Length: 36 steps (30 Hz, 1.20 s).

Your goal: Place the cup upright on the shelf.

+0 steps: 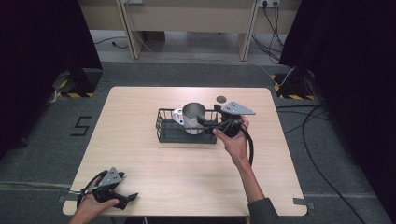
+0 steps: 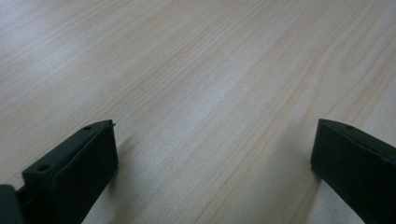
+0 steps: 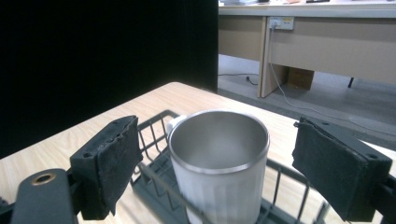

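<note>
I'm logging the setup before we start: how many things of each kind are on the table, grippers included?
Metal cup: 1
White cup, behind the metal one: 1
Black wire basket: 1
Small dark disc: 1
Grippers: 2, left gripper and right gripper
Total: 6

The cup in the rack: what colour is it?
Silver-grey metal, with a brushed inside; the cup shows best in the right gripper view, standing in the black wire rack.

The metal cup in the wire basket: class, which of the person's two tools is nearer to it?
Right. The right tool is at the metal cup in the wire basket, jaws open on either side of it. The left tool rests open at the table's near left corner.
</note>
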Tool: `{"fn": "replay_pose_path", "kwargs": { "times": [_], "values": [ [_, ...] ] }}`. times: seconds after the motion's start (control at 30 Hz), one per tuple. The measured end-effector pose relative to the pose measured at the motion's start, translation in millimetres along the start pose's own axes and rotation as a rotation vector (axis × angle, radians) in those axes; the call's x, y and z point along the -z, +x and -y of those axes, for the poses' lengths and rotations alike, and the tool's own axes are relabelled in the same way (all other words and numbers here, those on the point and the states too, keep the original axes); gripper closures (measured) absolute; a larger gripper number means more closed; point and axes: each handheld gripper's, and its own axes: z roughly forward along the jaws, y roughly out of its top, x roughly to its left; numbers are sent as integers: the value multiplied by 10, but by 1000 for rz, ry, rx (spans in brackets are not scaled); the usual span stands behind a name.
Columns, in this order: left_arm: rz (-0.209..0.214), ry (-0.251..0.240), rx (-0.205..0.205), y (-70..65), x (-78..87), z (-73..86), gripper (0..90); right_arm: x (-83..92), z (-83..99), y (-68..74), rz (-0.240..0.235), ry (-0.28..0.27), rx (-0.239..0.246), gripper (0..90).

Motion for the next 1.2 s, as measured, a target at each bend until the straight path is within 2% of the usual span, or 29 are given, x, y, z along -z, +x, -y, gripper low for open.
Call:
{"fn": "replay_pose_path", "kwargs": {
  "times": [0.13, 0.47, 0.6, 1.2],
  "values": [
    [0, 0, 0, 0, 0, 0, 0, 115, 73, 18, 7, 0, -13, 152],
    [-1, 1, 0, 0, 1, 0, 0, 355, 336, 35, 61, 23, 14, 152],
    [0, 2, 0, 0, 1, 0, 0, 425, 414, 57, 62, 18, 0, 152],
    [-1, 1, 0, 1, 0, 0, 0, 648, 665, 227, 75, 58, 14, 153]
  ]
}}
